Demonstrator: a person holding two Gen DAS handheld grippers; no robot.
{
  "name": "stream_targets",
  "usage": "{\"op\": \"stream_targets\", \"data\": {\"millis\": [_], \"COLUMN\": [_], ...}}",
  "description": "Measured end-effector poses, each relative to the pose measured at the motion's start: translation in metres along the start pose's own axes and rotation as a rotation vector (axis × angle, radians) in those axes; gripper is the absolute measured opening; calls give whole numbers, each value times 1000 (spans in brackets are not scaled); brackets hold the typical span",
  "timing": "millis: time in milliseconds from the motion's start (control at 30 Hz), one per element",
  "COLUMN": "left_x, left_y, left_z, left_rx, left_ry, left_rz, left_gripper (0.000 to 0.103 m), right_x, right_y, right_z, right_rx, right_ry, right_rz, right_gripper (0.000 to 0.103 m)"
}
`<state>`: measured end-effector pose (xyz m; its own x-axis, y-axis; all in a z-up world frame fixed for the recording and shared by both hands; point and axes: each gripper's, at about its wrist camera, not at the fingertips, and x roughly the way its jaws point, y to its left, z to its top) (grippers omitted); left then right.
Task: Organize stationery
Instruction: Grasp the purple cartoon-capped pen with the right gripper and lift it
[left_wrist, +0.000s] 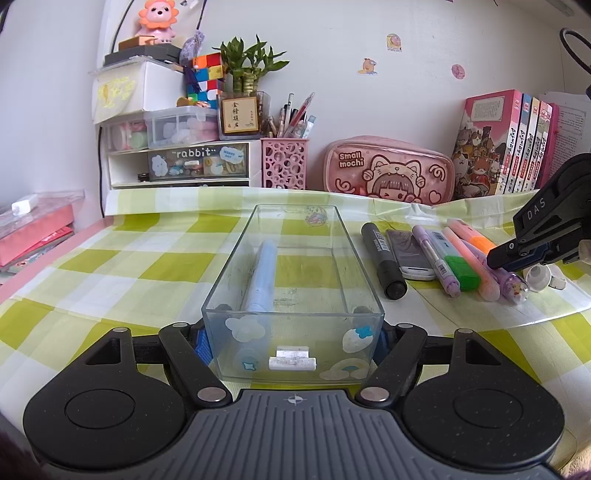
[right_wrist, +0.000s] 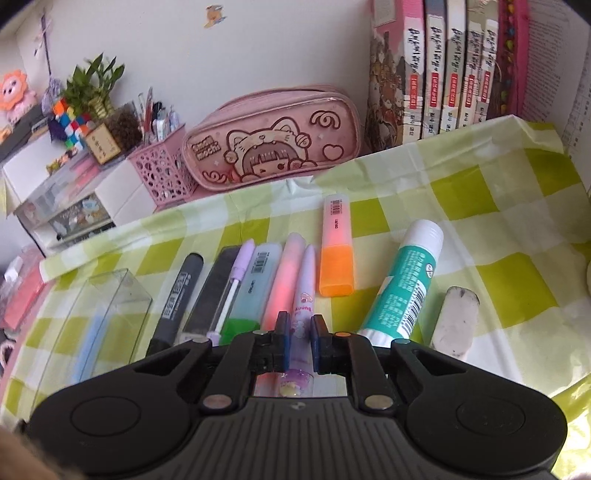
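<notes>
Clear box (left_wrist: 291, 295), centre frame, clamped in left gripper (left_wrist: 291, 332) jaws; one blue pen (left_wrist: 263, 275) inside. Right gripper (right_wrist: 299, 334) jaws clenched on purple pen (right_wrist: 303, 295), lower centre. Markers, highlighters, glue stick (right_wrist: 402, 284), eraser (right_wrist: 456, 319) still on surface: mostly undone.

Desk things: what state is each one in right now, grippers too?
Clear box: upright, open-topped, clamped by left gripper.
Blue pen: lying inside the box.
Purple pen: on the cloth, pinched by right gripper.
Orange highlighter: capped, lying flat.
Glue stick: capped, lying flat.
Eraser: lying flat, smudged.
Pencil case: closed.
</notes>
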<state>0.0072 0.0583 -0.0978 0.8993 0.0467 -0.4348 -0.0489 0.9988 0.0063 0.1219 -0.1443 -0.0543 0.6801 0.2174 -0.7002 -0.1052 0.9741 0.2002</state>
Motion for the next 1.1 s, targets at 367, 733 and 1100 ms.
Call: {"op": "stream_targets", "data": {"millis": [367,733,1100], "left_x": [0,0,0], "left_y": [0,-1,-1], "left_z": [0,0,0], "left_rx": [0,0,0], "left_ry": [0,0,0], "left_rz": [1,2,2], "left_gripper": [73,73,73], "right_x": [8,-3,-24], "right_y": [13,9,12], "right_z": [-5,-1,6], "right_rx": [-134,-72,3], "right_ry": [36,-16,-62], "right_rz": [-74,-61,19], "right_gripper": [21,18,18]}}
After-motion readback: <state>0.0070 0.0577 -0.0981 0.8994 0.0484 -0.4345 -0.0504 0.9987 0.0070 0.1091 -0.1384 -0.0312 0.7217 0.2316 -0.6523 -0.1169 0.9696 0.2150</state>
